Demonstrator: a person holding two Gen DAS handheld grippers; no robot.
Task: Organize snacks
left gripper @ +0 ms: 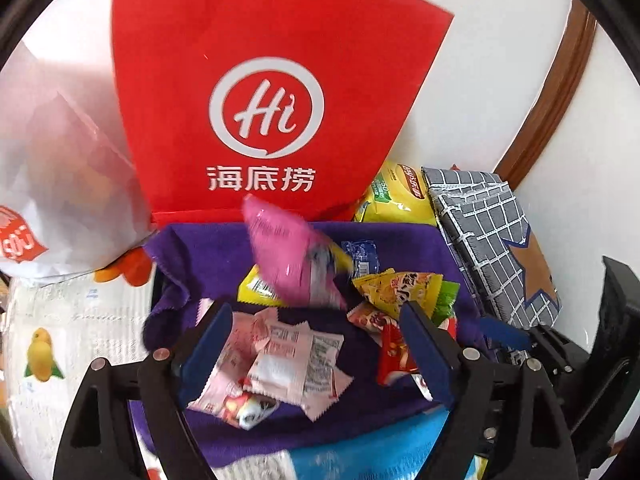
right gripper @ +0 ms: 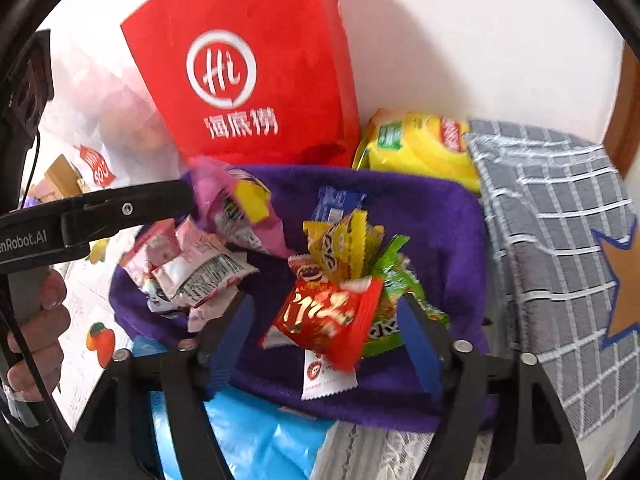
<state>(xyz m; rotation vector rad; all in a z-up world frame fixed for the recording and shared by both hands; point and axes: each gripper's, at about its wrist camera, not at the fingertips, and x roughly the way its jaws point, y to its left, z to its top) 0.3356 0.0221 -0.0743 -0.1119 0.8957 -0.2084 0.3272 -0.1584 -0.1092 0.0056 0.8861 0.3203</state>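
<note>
A basket lined with purple cloth [left gripper: 208, 256] [right gripper: 432, 216] holds several small snack packets. My left gripper [left gripper: 316, 312] stands open over pink-and-white packets [left gripper: 280, 360]. A blurred pink packet [left gripper: 288, 256] [right gripper: 228, 200] is in the air beyond its fingertips, and neither finger touches it. My right gripper [right gripper: 324, 300] is open too. A blurred red packet [right gripper: 324, 316] lies between its blue pads [right gripper: 416, 340] without touching them, on top of yellow [right gripper: 344, 244] and green [right gripper: 400, 280] packets. A blue packet [right gripper: 336, 200] lies at the back.
A red paper bag with a white logo [left gripper: 264, 92] [right gripper: 248, 80] stands behind the basket, with a white bag [left gripper: 60, 184] to its left. To the right are a yellow pack [right gripper: 424, 144] and a grey checked box [right gripper: 560, 240]. A light blue pack [right gripper: 256, 436] lies in front. A hand [right gripper: 36, 320] holds the left gripper.
</note>
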